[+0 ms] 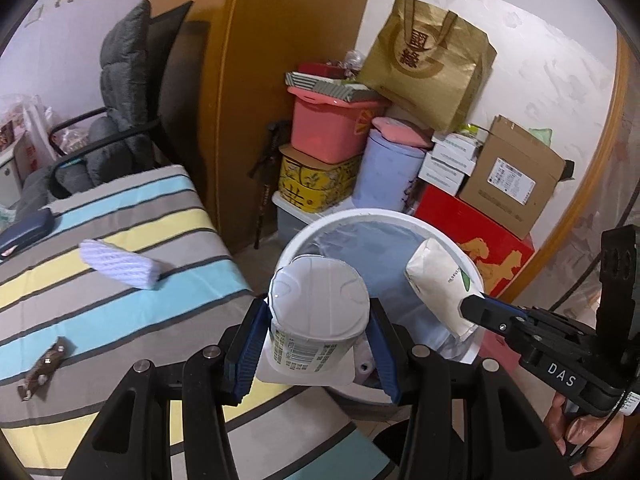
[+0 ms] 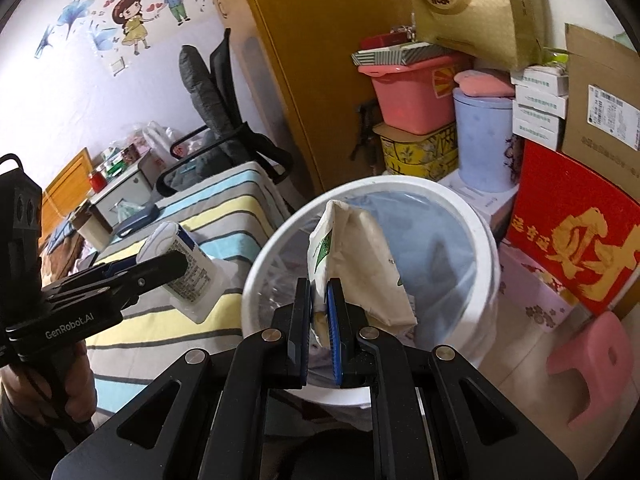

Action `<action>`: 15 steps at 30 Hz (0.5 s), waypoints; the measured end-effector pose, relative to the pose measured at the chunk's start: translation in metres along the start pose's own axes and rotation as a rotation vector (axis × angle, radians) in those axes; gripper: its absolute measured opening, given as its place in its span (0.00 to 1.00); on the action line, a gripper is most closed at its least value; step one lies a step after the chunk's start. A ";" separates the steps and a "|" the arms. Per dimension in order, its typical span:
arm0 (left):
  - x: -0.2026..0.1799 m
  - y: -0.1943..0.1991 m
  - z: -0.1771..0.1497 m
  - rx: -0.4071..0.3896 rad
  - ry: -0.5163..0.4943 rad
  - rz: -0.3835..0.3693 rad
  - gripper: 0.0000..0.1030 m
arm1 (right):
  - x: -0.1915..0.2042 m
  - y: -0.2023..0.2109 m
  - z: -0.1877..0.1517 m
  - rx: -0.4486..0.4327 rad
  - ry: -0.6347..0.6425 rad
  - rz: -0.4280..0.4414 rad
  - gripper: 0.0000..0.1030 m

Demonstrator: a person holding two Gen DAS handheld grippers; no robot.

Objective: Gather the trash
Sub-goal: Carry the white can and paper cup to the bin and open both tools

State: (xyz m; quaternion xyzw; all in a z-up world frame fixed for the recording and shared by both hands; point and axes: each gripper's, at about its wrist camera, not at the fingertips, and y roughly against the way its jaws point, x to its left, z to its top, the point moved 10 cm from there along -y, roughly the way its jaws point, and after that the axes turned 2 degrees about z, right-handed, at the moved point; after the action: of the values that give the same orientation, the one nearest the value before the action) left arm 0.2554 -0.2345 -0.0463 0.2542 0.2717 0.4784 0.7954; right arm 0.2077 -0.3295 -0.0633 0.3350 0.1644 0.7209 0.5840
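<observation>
Left gripper (image 1: 318,344) clamps a white plastic cup (image 1: 316,312) between both pads, beside the rim of the white trash bin (image 2: 486,240). Right gripper (image 2: 319,320), pressed together, pinches a crumpled paper bag (image 2: 360,264) over the bin opening.

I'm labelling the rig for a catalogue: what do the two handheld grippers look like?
Both are black linkage frames with silver rivets and ribbed blue finger pads. The left gripper reads GenRobot.AI on its side, the right gripper reads DAS. Each has a pistol-style handle.
</observation>
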 end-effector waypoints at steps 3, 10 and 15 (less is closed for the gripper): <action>-0.008 -0.009 -0.004 0.017 -0.010 -0.021 0.48 | -0.007 0.000 -0.002 0.008 -0.008 -0.011 0.10; -0.025 -0.030 -0.011 0.054 -0.028 -0.061 0.48 | -0.023 -0.002 -0.005 0.025 -0.020 -0.046 0.10; -0.037 -0.041 -0.011 0.065 -0.046 -0.082 0.48 | -0.029 -0.003 -0.005 0.027 -0.022 -0.058 0.10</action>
State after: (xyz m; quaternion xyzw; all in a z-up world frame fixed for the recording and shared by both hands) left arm 0.2591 -0.2837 -0.0747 0.2797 0.2787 0.4305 0.8116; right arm 0.2096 -0.3555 -0.0773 0.3461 0.1772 0.6977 0.6018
